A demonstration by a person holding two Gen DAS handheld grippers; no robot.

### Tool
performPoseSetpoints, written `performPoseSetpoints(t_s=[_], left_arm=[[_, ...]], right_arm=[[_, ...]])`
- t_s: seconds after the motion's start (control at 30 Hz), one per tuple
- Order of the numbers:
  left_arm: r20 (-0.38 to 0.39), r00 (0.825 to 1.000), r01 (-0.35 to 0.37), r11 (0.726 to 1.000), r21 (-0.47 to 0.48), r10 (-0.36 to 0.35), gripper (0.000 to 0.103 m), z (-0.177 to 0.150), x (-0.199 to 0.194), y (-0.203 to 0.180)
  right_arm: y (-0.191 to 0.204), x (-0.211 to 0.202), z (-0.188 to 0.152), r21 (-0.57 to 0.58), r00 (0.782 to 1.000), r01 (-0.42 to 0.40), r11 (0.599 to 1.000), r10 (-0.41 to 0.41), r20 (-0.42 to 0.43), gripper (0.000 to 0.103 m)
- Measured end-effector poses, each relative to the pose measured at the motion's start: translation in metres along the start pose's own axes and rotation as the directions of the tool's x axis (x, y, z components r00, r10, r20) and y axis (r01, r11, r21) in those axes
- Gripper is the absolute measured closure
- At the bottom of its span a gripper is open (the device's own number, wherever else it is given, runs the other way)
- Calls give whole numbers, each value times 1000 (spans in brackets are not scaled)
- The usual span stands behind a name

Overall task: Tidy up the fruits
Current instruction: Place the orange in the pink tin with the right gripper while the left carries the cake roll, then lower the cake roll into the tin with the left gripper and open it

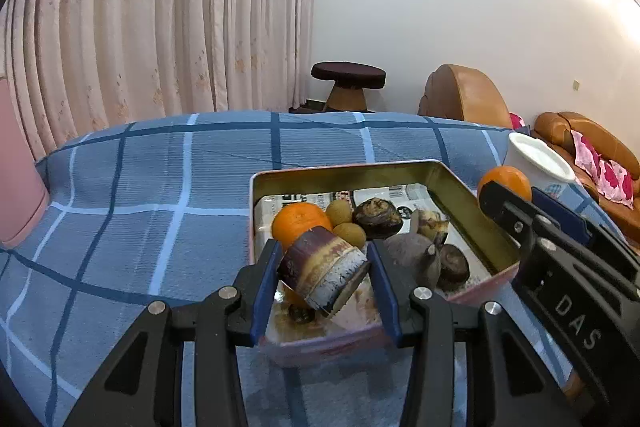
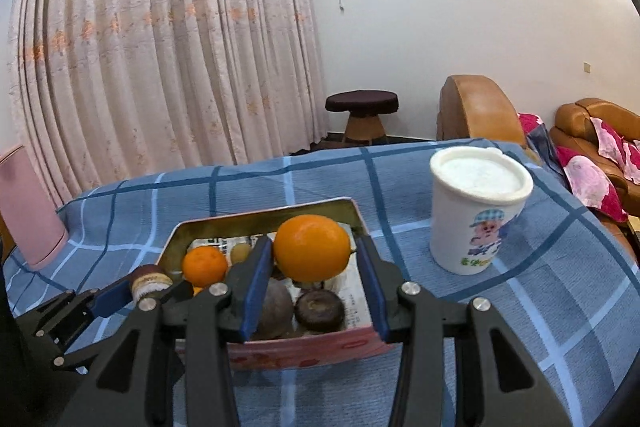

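Left gripper (image 1: 325,269) clamped sugarcane piece (image 1: 324,273); right gripper (image 2: 314,259) clamped orange (image 2: 313,247). Best kept level over tin tray (image 1: 476,215).

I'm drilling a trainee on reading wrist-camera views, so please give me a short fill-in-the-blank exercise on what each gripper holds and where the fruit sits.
1. The right gripper is shut on an ____.
2. The left gripper is shut on a cut piece of ____.
3. The other orange lies inside the ____.
4. The white cup stands on the blue checked ____.

Missing words: orange; sugarcane; tin box; cloth.
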State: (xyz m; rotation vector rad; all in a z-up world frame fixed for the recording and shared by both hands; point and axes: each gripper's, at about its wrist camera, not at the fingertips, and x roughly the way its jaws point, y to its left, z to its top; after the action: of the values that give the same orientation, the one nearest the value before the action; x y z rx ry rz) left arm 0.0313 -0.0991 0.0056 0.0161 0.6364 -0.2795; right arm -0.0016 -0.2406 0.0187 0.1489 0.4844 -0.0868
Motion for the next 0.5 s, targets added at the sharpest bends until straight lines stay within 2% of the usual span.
performPoseSetpoints(t_s=[0.37,0.5], left_arm=[[-7,1000,-22,999,-37,22,57,17,26,-3],[-8,998,-58,997,-42,58,57,22,34,4]], right_arm=[[-5,29,15,55,999,-23,998,25,-41,57],[-6,41,19,48,998,-9,999,12,-64,57]])
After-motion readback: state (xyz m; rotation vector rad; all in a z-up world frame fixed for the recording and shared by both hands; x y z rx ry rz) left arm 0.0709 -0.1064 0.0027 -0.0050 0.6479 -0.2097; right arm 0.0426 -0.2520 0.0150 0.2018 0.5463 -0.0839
